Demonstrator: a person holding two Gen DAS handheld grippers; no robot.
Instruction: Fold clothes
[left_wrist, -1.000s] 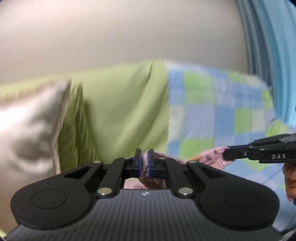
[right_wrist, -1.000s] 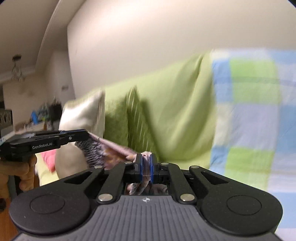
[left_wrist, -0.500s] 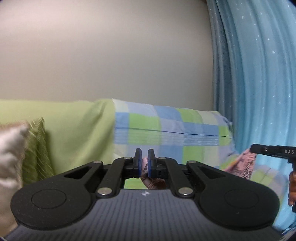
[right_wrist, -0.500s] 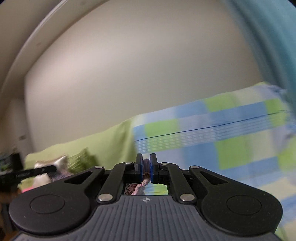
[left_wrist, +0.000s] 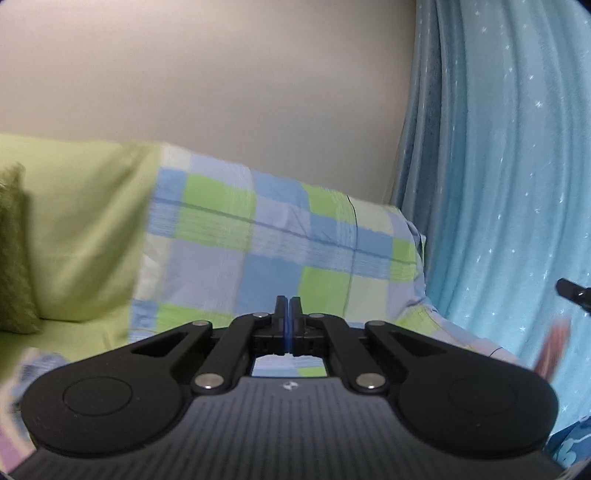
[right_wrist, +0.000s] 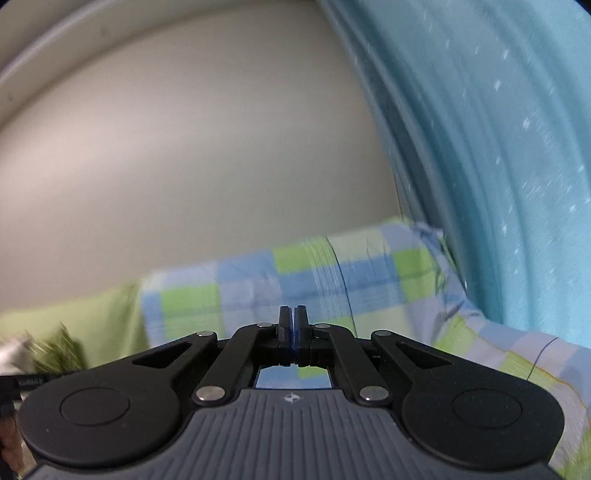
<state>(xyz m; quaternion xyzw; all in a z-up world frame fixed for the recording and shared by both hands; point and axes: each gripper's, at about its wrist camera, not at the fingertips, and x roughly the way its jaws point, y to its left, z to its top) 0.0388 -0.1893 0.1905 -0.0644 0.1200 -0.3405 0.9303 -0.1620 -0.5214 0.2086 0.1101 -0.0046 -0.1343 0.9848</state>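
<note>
The only trace of clothing we can make out is a blurred reddish-pink strip of fabric (left_wrist: 554, 347) at the far right edge of the left wrist view, hanging in front of the curtain just below a dark tip of the right gripper (left_wrist: 572, 291). It is too smeared for us to tell what garment it is or whether anything is holding it.

Our left gripper (left_wrist: 287, 314) has its blue-padded jaws pressed together with nothing visible between them. Our right gripper (right_wrist: 293, 321), seen in its own view, is likewise closed, pads meeting with no cloth seen between them. At the lower left edge of the right wrist view a black bar of the left gripper (right_wrist: 26, 382) shows, blurred.

Both tools point at a sofa back draped with a blue, green and white checked cover (left_wrist: 258, 240). To its left the plain green sofa cover (left_wrist: 85, 229) continues, with a darker green cushion (left_wrist: 13, 258) at the left edge. A pale blue star-speckled curtain (left_wrist: 498, 184) hangs along the sofa's right end, and a plain beige wall (left_wrist: 221, 74) rises behind.
</note>
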